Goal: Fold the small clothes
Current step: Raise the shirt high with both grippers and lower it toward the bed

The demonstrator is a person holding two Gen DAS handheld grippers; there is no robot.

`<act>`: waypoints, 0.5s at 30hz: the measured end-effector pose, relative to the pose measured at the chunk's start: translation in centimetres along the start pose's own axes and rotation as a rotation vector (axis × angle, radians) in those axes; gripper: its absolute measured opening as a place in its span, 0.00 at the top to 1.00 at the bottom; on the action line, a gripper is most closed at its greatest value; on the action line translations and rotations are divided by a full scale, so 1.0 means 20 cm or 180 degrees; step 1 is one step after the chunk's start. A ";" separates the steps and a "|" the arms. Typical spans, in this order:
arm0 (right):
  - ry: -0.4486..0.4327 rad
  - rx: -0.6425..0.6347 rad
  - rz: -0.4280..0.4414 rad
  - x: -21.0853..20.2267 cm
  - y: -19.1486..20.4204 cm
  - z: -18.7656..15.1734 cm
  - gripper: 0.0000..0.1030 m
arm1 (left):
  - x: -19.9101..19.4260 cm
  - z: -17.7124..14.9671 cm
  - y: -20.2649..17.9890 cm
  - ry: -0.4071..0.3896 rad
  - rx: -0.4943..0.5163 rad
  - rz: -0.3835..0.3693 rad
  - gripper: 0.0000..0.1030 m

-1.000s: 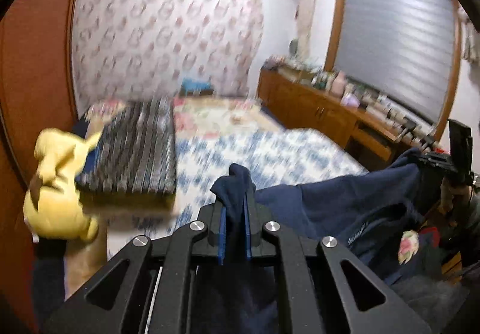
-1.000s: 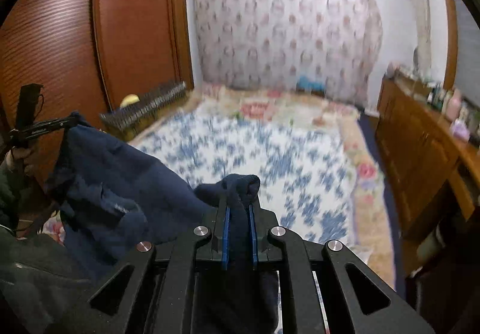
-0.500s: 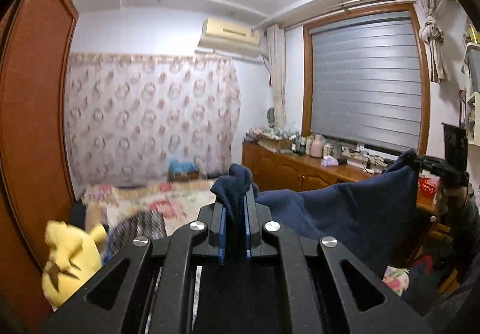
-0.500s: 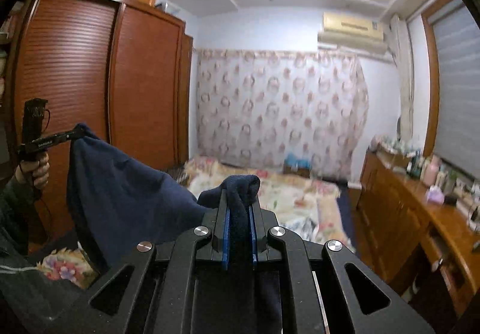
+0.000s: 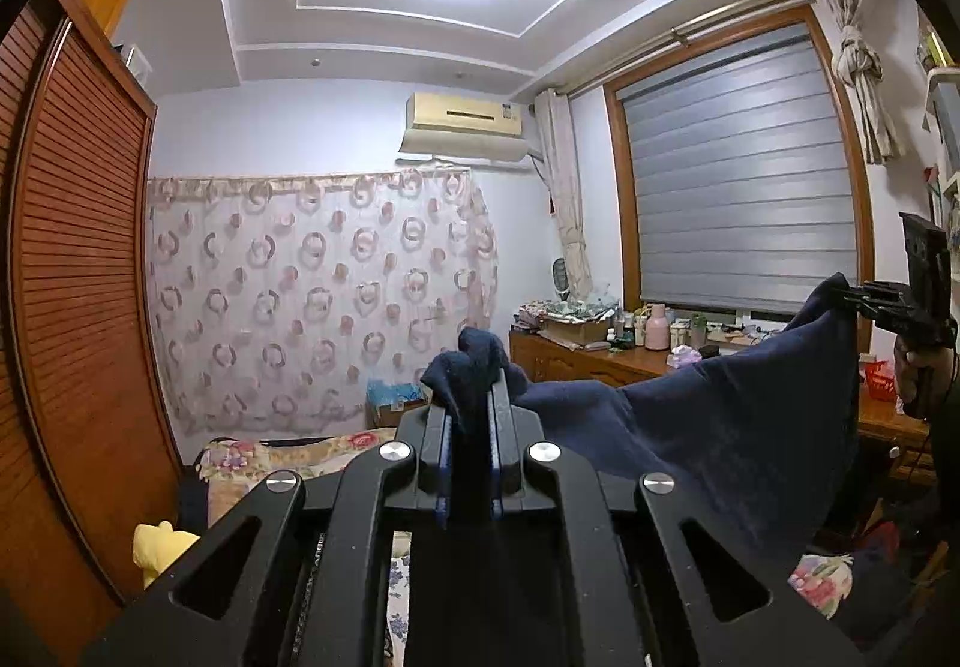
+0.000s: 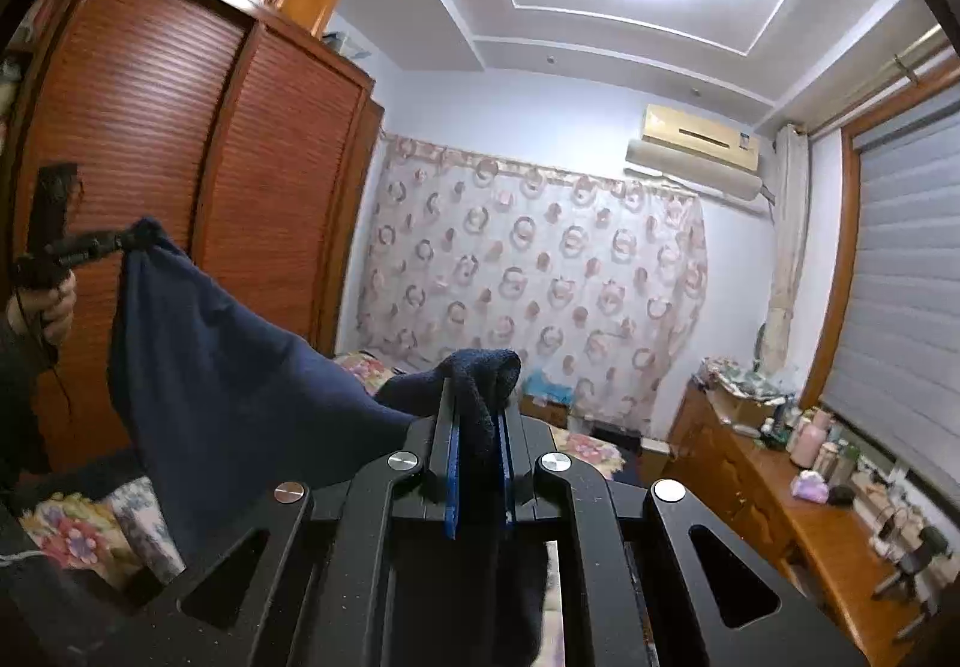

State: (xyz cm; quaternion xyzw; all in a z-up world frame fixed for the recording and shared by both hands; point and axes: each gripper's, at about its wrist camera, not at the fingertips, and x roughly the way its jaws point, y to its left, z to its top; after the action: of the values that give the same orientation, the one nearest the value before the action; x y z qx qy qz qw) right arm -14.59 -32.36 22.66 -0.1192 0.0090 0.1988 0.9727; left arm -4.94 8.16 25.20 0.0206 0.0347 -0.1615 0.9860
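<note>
A dark navy garment (image 5: 708,427) hangs stretched in the air between my two grippers. My left gripper (image 5: 471,403) is shut on one bunched corner of it. In the left wrist view the cloth runs right to my right gripper (image 5: 852,298), which pinches the other corner. In the right wrist view my right gripper (image 6: 477,403) is shut on a bunched corner, and the navy garment (image 6: 228,367) runs left to the left gripper (image 6: 123,241). Both cameras point up toward the wall and ceiling. The garment's lower part is hidden behind the gripper bodies.
A bed with a floral cover (image 5: 270,454) lies below, with a yellow plush toy (image 5: 159,544) at its left edge. A louvred wooden wardrobe (image 6: 180,157) stands on the left. A cluttered wooden dresser (image 6: 798,493) runs along the right under the window blind (image 5: 744,199).
Both grippers have risen and tilted upward with the garment: the views swung from the bed to the wall and ceiling. The cloth has lifted off the bed and hangs spread between them.
</note>
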 end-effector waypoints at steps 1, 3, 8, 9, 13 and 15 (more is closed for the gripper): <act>0.0044 0.0021 -0.0004 0.03 -0.02 -0.03 0.90 | 0.05 -0.03 0.01 0.0055 0.0003 0.0009 0.90; 0.0159 0.0058 -0.0023 0.11 -0.05 -0.07 0.90 | 0.12 -0.06 0.01 0.0145 -0.0001 0.0041 0.90; 0.0554 0.0149 -0.0103 0.40 -0.14 -0.20 0.90 | 0.48 -0.28 0.04 0.0506 0.0044 0.0278 0.90; 0.0623 0.0205 -0.0090 0.46 -0.16 -0.24 0.90 | 0.56 -0.33 0.05 0.0591 0.0026 0.0288 0.90; 0.0938 0.0407 -0.0035 0.79 -0.25 -0.46 0.90 | 0.91 -0.60 0.10 0.0971 -0.0023 0.0384 0.90; 0.1117 0.0469 -0.0028 0.98 -0.28 -0.57 0.90 | 1.09 -0.74 0.14 0.1160 -0.0052 0.0433 0.90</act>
State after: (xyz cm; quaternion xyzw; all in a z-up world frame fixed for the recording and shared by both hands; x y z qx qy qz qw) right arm 5.89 -32.43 11.60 -0.0805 0.1926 0.1695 0.9632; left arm 15.54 4.62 8.95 0.0439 0.2125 -0.0879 0.9722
